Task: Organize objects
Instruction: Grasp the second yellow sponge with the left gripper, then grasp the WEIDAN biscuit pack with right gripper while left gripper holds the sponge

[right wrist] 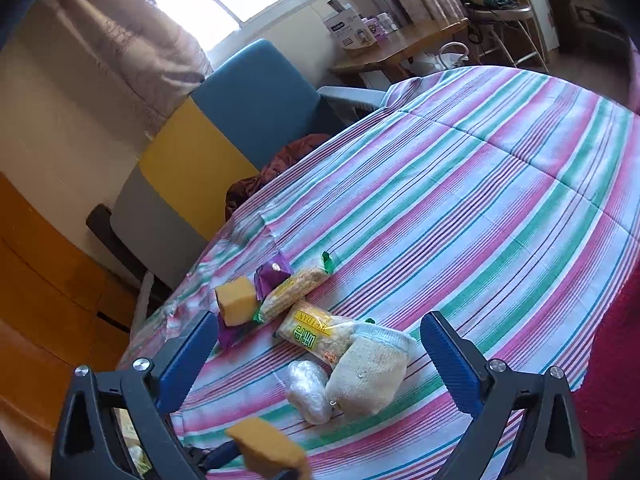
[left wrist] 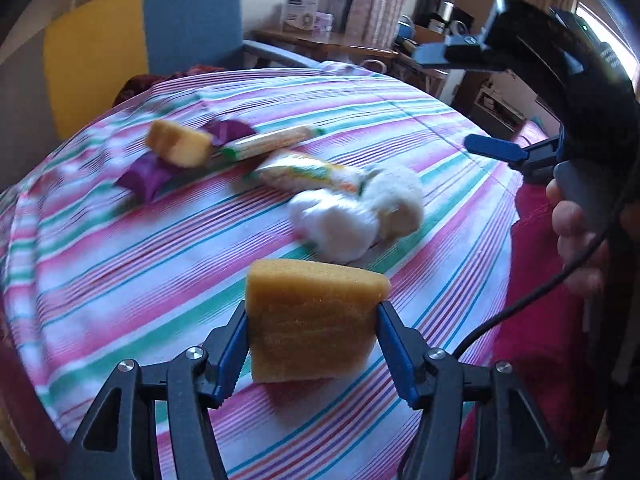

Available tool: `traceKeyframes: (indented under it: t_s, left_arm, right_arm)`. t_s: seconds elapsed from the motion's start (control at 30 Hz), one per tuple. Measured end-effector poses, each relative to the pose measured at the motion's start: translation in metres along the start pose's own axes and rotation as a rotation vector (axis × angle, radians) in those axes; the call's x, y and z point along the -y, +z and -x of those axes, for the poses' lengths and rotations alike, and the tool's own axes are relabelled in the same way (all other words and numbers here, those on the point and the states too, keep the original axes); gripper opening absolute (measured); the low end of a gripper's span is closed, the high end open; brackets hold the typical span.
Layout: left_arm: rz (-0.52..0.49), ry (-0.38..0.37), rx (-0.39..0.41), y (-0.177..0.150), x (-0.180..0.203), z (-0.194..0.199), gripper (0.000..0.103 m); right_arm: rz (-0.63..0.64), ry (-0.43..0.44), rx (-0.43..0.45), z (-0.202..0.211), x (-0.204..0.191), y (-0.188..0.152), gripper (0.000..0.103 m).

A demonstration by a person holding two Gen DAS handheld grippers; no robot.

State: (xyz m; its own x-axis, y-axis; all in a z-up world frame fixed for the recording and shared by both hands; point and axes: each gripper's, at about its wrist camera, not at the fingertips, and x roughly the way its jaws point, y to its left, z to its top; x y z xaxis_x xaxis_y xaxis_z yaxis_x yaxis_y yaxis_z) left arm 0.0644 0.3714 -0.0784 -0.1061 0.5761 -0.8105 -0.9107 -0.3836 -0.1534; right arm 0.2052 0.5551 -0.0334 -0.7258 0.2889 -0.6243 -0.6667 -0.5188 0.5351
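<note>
Left gripper [left wrist: 312,330] clamped on a yellow sponge [left wrist: 310,320], blue pads pressing both its sides, lifted above the striped cloth [left wrist: 120,260]. Farther back, left to right: second sponge [right wrist: 237,305], corn packet [right wrist: 292,290], noodle packet [right wrist: 316,334], white sock [right wrist: 370,372]. Right gripper [right wrist: 320,364] spread wide, empty, sock between its fingers, untouched.
</note>
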Motion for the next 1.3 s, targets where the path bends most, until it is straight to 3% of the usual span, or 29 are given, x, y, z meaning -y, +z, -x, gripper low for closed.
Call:
traceKeyframes:
  t_s: [0.27, 0.57, 0.73, 0.87, 1.07, 1.3]
  left_arm:
    - [0.104, 0.096, 0.049, -0.037, -0.046, 0.033, 0.061]
    - [0.151, 0.080, 0.066, -0.042, -0.054, 0.034, 0.059]
    - [0.169, 0.061, 0.068, -0.043, -0.059, 0.034, 0.059]
    - [0.177, 0.047, 0.070, -0.044, -0.061, 0.034, 0.058]
    - [0.200, 0.026, 0.070, -0.044, -0.066, 0.035, 0.059]
    - [0.207, 0.017, 0.068, -0.044, -0.069, 0.032, 0.059]
  right_arm:
    - [0.137, -0.044, -0.084, -0.016, -0.023, -0.008, 0.099]
    - [0.272, -0.089, -0.216, -0.043, -0.045, -0.026, 0.067]
    - [0.301, -0.118, -0.263, -0.052, -0.048, -0.028, 0.067]
    - [0.421, -0.142, -0.316, -0.069, -0.063, -0.025, 0.067]
    - [0.616, -0.220, -0.431, -0.121, -0.079, -0.015, 0.067]
    - [0.663, -0.264, -0.545, -0.172, -0.073, -0.016, 0.072]
